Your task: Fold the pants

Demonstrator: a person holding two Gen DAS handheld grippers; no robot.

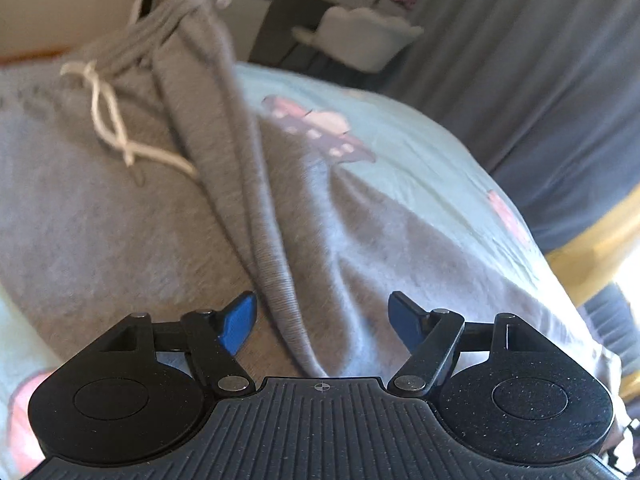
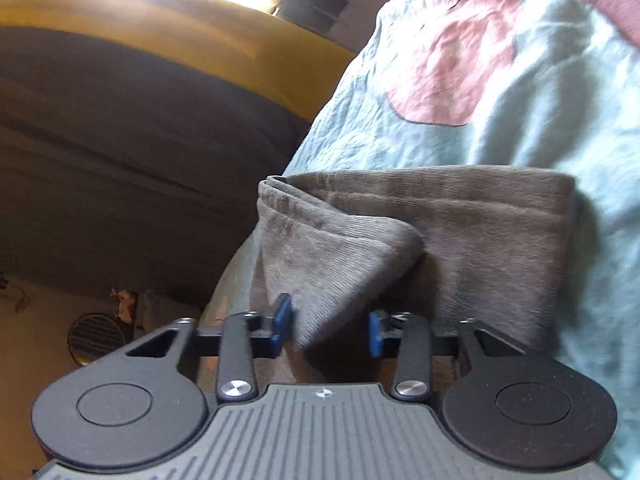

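Grey sweatpants [image 1: 120, 216] with a white drawstring [image 1: 108, 116] lie on a light blue bedsheet [image 1: 400, 152]; the waistband is far left. A raised fold ridge [image 1: 272, 264] runs down toward my left gripper [image 1: 322, 320], which is open just above the fabric with the ridge between its blue fingertips. In the right wrist view the pant-leg cuffs [image 2: 460, 240] lie near the bed edge. My right gripper [image 2: 330, 328] is partly open, a lifted cuff corner [image 2: 332, 264] between its blue pads; I cannot tell whether they touch it.
The bedsheet [image 2: 500, 112] has pink prints. A dark grey curtain [image 1: 540, 80] hangs to the right. A desk and pale chair [image 1: 360, 36] stand beyond the bed. The bed edge drops to the floor at left in the right wrist view [image 2: 256, 216].
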